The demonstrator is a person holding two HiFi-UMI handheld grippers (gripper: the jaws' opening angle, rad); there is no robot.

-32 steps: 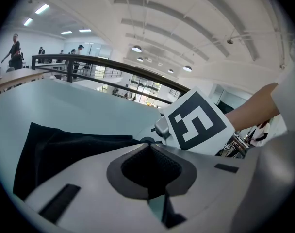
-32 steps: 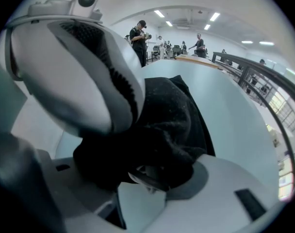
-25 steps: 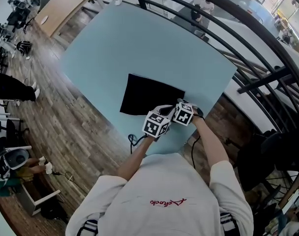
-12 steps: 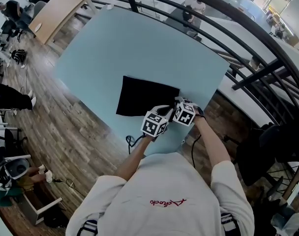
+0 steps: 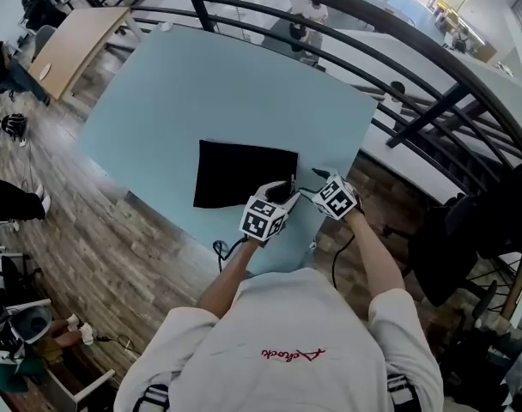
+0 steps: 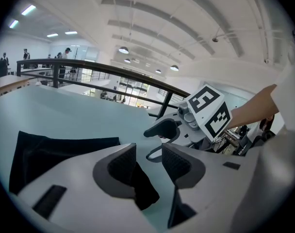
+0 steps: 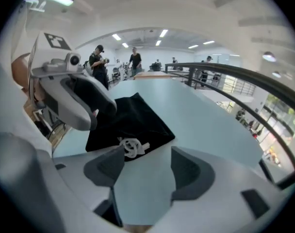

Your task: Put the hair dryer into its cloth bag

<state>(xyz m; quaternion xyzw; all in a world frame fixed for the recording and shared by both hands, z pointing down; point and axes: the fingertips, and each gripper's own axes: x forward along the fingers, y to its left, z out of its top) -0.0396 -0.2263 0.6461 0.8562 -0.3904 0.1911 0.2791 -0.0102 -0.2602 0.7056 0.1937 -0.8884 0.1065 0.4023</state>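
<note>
The left tool (image 6: 148,155) had just been opening; its jaws stood apart with a corner of the black bag (image 5: 239,172) loose between them. The right tool (image 7: 147,164), also just opening, held nothing between its 2 jaws. The bag lay on the worktop (image 5: 201,84).

Desk (image 5: 244,93) mostly bare: I've got wide free room left of & beyond the black cloth bag (image 5: 244,172), which lies flat nr the front edge. White drawstring (image 7: 130,147) lies loose at its near corner. Railing (image 5: 420,114) hems the desk's far & right sides.
</note>
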